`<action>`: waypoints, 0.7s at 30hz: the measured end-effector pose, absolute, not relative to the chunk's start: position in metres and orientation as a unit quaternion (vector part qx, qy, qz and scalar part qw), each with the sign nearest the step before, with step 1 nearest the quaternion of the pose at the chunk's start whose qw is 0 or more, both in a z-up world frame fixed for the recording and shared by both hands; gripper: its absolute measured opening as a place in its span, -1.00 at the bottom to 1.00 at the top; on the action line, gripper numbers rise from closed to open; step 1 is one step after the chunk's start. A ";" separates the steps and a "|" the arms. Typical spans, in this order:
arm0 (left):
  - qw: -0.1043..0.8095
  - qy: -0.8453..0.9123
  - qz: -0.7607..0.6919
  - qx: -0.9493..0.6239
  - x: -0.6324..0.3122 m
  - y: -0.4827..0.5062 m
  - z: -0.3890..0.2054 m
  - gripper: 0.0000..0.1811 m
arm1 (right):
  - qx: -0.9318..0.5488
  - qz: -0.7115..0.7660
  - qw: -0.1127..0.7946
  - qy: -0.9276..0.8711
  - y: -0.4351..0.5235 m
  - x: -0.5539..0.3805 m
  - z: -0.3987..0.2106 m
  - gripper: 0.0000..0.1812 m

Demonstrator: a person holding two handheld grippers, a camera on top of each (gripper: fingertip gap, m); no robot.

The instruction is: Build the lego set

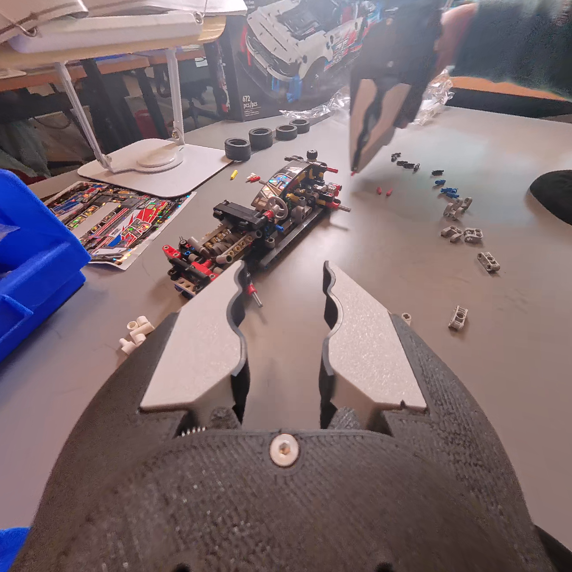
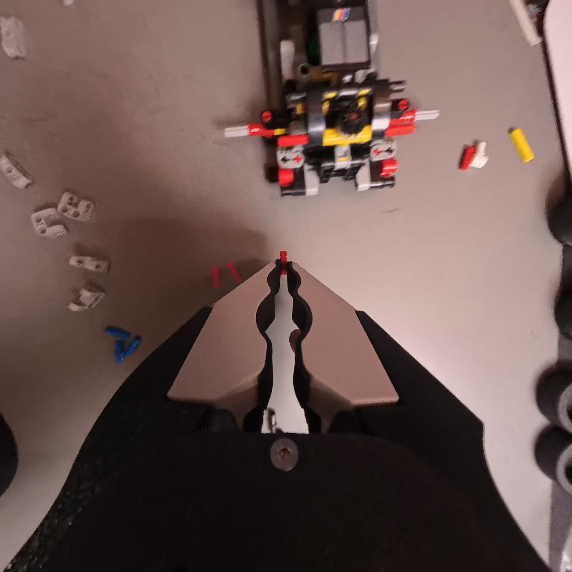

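The right gripper (image 2: pixel 283 266) pinches a red pin (image 2: pixel 283 263) at its fingertips, raised beside the half-built car (image 1: pixel 250 229) on the table (image 1: pixel 387 278), while the left gripper (image 1: pixel 283 272), fingers apart and empty, sits near the car's front.

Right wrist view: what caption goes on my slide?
Right gripper pinching a small red peg above the grey table, facing the half-built toy car.
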State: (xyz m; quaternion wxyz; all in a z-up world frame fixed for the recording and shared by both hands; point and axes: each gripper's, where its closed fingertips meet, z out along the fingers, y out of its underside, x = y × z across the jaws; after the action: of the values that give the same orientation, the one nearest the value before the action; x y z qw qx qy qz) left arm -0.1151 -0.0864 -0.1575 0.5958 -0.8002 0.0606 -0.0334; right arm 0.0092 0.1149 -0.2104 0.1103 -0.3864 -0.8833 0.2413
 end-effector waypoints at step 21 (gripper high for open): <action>0.578 0.046 -0.025 -0.815 -0.117 -0.085 -0.165 -0.38 | -0.385 0.246 0.145 -0.878 0.122 -0.006 -0.196 -0.88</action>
State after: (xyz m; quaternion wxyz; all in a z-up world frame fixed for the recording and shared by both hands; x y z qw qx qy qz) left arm -0.1169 -0.0849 -0.1654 0.5777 -0.8146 0.0457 -0.0254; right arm -0.0061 0.1221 -0.1962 0.1449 -0.3850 -0.8776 0.2460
